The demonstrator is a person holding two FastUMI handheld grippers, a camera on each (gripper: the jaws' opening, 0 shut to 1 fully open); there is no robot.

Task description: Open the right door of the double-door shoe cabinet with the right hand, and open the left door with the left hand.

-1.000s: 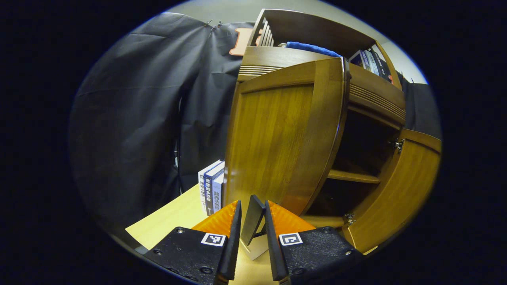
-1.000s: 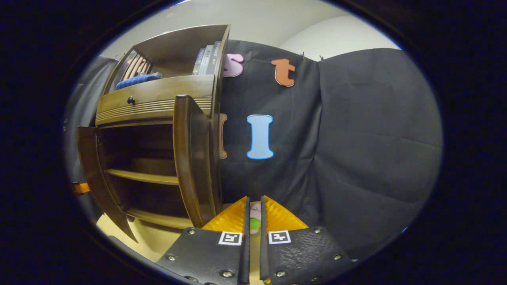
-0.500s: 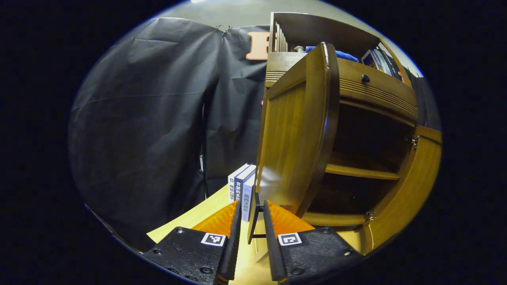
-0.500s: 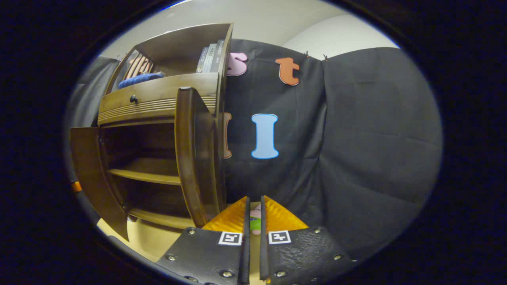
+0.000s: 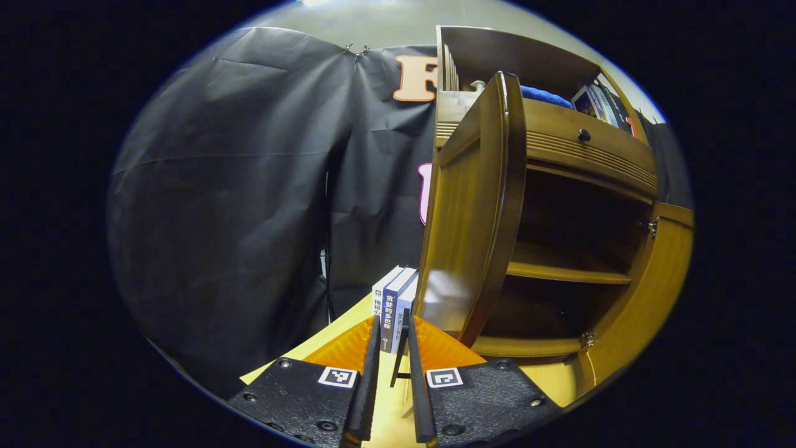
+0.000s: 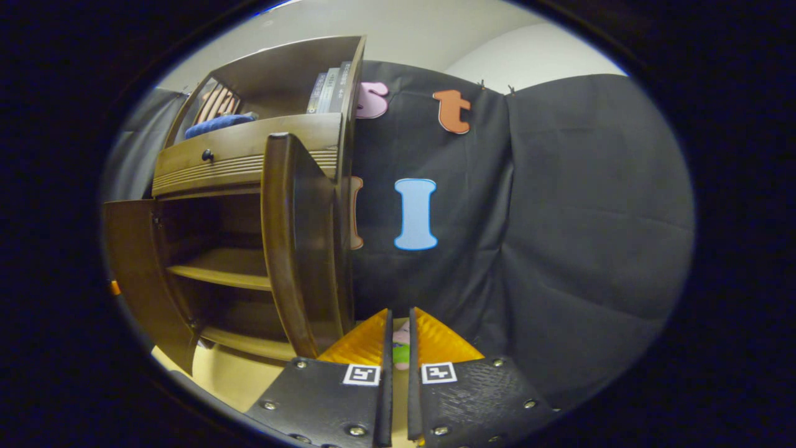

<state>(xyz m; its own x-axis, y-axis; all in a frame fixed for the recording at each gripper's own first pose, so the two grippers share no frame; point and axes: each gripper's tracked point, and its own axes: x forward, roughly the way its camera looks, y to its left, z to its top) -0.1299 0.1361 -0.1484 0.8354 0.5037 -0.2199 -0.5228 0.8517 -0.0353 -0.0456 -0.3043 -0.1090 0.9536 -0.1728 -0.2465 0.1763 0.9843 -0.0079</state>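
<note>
The wooden shoe cabinet (image 5: 584, 155) stands with both doors swung out, its dark shelves bare. In the left gripper view the left door (image 5: 472, 205) is seen almost edge-on just ahead, and the right door (image 5: 647, 292) hangs wide at the far right. My left gripper (image 5: 393, 318) sits low over the table, short of the left door and not touching it. It is open by a narrow gap, in which a thin dark upright thing (image 5: 401, 348) shows. In the right gripper view the right door (image 6: 298, 242) is close on my left and the left door (image 6: 134, 274) farther off. My right gripper (image 6: 398, 311) is shut beside the right door, apart from it.
Three books (image 5: 392, 305) stand on the light wooden table (image 5: 547, 379) beside the left door. A drawer with a dark knob (image 5: 584, 134) tops the doors, with a blue cloth (image 5: 547, 96) and books above. A small pink and green toy (image 6: 401, 348) lies beyond my right fingertips.
The left door has swung farther out and now shows edge-on. My left gripper has shifted left and its gap has narrowed a little. The right door moved out slightly; the right gripper stayed put.
</note>
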